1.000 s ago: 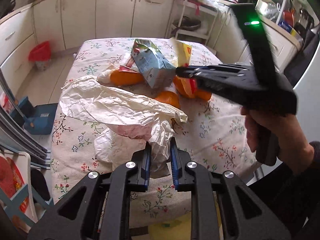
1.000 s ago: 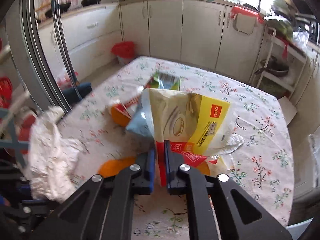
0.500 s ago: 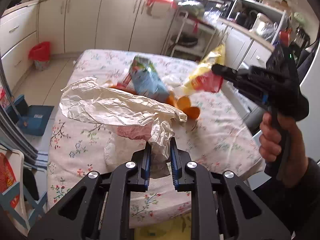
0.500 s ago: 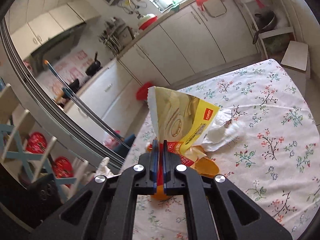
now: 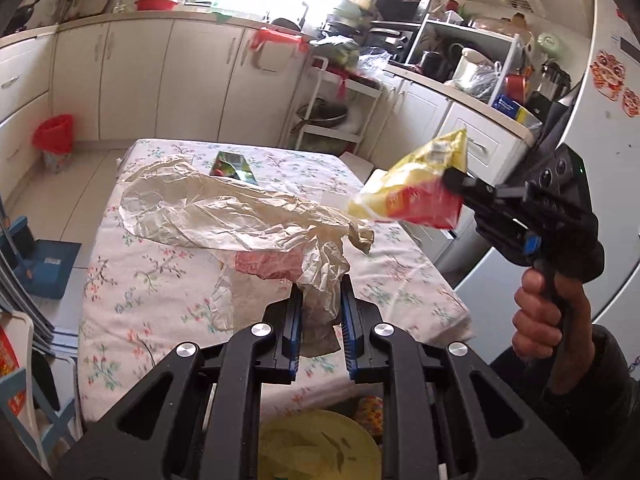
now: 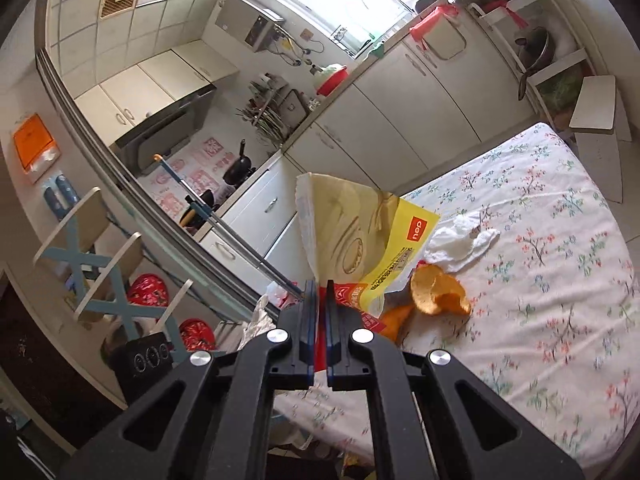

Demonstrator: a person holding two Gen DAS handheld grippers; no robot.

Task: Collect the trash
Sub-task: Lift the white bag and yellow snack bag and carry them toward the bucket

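Left gripper (image 5: 320, 312) is seen pointed down over the near edge of the bench (image 5: 132, 280), its jaws pinched on the gathered neck of a crumpled cream plastic bag (image 5: 224, 216); the bag is held open and spread out above the floral cloth, with something pink showing through its underside

Right gripper (image 6: 319, 312) is held raised off the right edge of the bench and rolled sideways, gripped from below by a hand (image 5: 548, 312) in a dark sleeve; its jaws are pressed together on the red bottom edge of a yellow and red snack packet (image 6: 360, 240). In the left wrist view the packet (image 5: 420, 192) is seen in the air, just beside the bag's bunched right end, whether touching cannot be told

Still lying on the bench: orange peels (image 6: 436, 292) near its edge, a crumpled white tissue (image 6: 464, 240) just beyond them, and a printed carton (image 5: 232, 166) partly hidden behind the bag

Far half of the bench top is seen mostly bare. Open floor lies to the left of the bench, with a red bin (image 5: 54, 136) by the cabinets and a blue dustpan (image 5: 52, 268) closer in
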